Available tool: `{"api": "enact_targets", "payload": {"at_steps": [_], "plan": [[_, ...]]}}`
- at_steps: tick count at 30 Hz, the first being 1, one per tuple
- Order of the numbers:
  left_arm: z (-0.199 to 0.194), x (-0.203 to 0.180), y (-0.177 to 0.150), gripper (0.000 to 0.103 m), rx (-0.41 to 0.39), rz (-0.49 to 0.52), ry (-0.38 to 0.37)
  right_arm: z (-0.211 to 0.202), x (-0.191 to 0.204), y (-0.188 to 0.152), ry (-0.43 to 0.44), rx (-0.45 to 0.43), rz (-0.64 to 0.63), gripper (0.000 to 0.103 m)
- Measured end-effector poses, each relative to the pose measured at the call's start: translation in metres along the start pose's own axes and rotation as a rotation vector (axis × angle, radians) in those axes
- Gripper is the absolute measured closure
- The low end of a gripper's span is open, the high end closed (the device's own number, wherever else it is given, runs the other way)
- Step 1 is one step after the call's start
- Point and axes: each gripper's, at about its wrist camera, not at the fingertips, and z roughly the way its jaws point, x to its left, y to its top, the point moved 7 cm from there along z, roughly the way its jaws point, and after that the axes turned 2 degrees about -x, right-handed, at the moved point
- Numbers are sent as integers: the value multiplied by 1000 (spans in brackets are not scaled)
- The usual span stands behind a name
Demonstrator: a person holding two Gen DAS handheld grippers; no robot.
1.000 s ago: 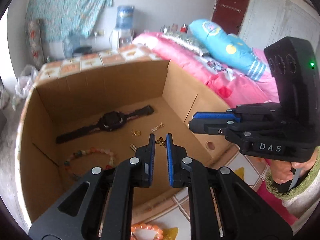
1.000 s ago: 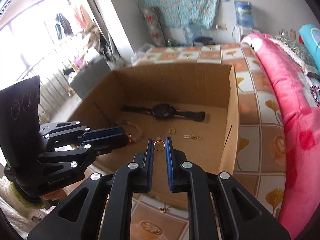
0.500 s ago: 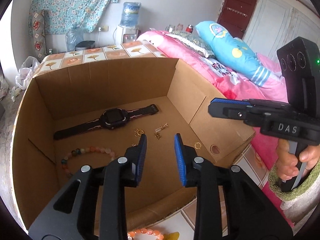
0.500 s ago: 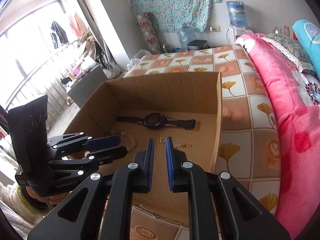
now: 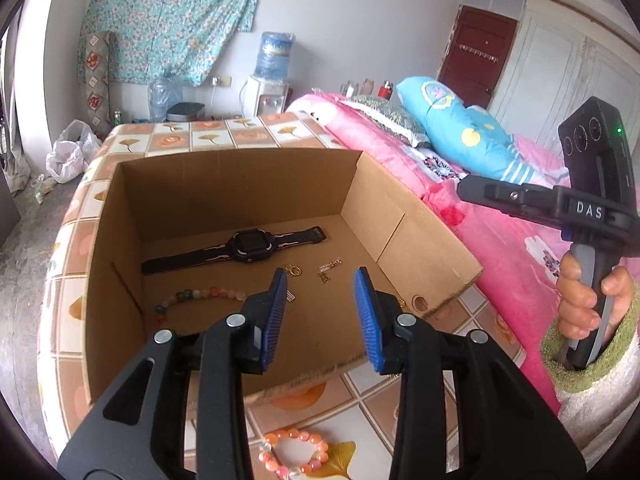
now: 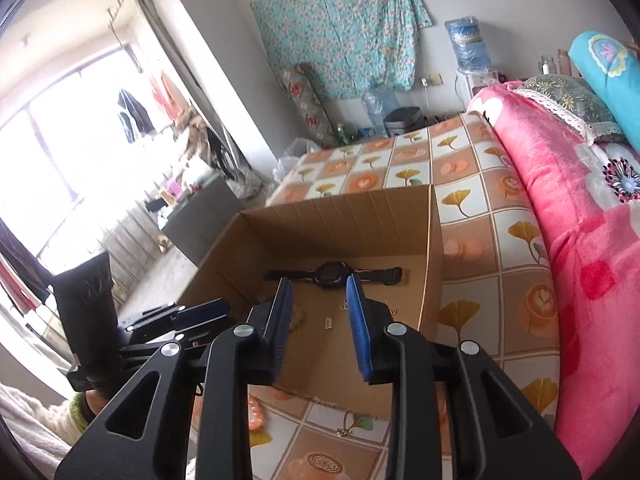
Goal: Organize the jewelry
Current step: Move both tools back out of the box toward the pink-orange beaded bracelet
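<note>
An open cardboard box (image 5: pixel 420 248) sits on a tiled-pattern bedspread. On its floor lie a black watch (image 5: pixel 248 244), a pastel bead bracelet (image 5: pixel 200 295), small gold earrings (image 5: pixel 294 270), a gold charm (image 5: pixel 330 270) and a gold ring (image 5: pixel 401 303). My left gripper (image 5: pixel 320 312) hovers over the box's near edge, its jaws opening with nothing between them. My right gripper (image 6: pixel 316 320) is above the near wall with its jaws also opening and empty. The watch (image 6: pixel 332 274) shows beyond it. An orange bead bracelet (image 5: pixel 294 452) lies outside the box.
A small gold pendant (image 6: pixel 344 432) lies on the bedspread in front of the box. A pink blanket (image 6: pixel 580 240) and blue pillow (image 5: pixel 460 136) fill the right side. A person's hand (image 5: pixel 584 300) in a green-cuffed sleeve grips the right tool's handle.
Both grippers went from shut to open and pulled back and up from the box. The gold ring and the small gold piece they held now lie on the box floor.
</note>
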Motion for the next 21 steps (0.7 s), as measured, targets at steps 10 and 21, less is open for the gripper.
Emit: {"api": "enact_targets", "payload": {"at_steps": [10,21], "plan": [[-42,2,-17,60,-47,-2,1,-21,0,-20,34,1,51,66],[-44,-19,-82,49,59,52,-28,-27,-32,-95,-26,118,184,59]]}}
